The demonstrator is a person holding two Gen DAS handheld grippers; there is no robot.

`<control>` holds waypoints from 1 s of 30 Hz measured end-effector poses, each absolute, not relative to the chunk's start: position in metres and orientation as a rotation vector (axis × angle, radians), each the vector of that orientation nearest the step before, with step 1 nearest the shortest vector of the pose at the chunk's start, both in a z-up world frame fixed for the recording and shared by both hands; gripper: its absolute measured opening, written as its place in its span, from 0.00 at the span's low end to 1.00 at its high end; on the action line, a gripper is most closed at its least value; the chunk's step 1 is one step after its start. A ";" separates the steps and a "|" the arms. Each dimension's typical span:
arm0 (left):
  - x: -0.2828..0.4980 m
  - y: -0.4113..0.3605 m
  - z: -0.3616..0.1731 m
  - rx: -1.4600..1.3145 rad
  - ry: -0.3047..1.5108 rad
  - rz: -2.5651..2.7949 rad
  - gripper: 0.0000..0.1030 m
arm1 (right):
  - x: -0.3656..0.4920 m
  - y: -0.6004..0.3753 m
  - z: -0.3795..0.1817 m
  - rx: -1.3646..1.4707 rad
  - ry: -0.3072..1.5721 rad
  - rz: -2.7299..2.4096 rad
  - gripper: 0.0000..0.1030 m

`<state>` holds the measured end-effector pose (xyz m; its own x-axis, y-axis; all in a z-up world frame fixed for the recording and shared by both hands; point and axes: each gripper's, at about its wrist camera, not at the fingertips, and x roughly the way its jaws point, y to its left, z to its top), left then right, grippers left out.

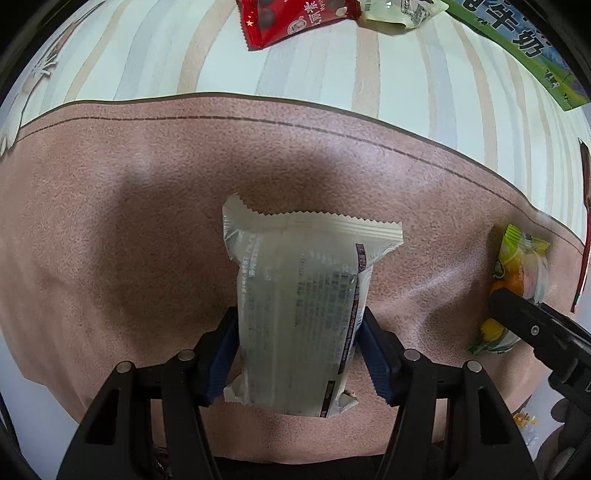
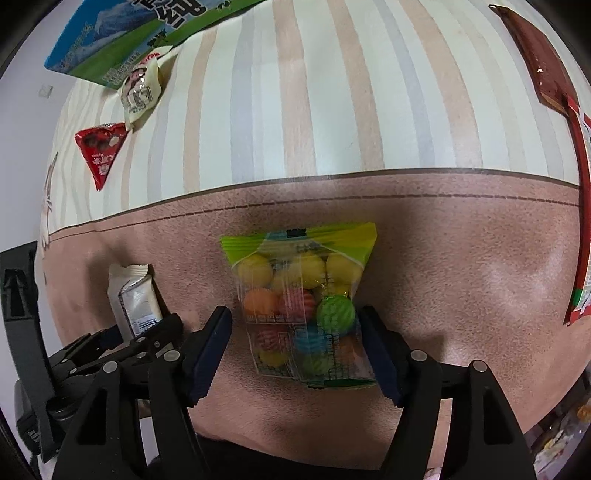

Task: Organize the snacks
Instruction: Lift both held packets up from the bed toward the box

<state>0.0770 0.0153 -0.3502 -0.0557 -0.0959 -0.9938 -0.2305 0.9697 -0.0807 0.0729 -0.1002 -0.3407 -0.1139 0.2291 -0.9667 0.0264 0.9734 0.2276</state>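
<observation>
My left gripper (image 1: 297,354) is shut on a white translucent snack packet (image 1: 299,295), held over the brown band of the tablecloth. My right gripper (image 2: 295,347) is shut on a green-topped clear bag of coloured gum balls (image 2: 301,302) over the same brown band. In the left wrist view the candy bag (image 1: 517,273) and the right gripper's finger show at the right edge. In the right wrist view the white packet (image 2: 135,295) and the left gripper show at the lower left.
On the striped cloth farther back lie a red triangular packet (image 1: 295,18) (image 2: 101,155), a small cream packet (image 1: 402,13) (image 2: 142,92) and a green-blue milk carton (image 1: 524,48) (image 2: 122,40). A dark red and brown packet (image 2: 546,59) lies at the right.
</observation>
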 end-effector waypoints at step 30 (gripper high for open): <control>0.111 0.023 -0.230 -0.290 1.417 -0.051 0.55 | 0.066 -0.117 -0.273 0.301 1.516 0.203 0.49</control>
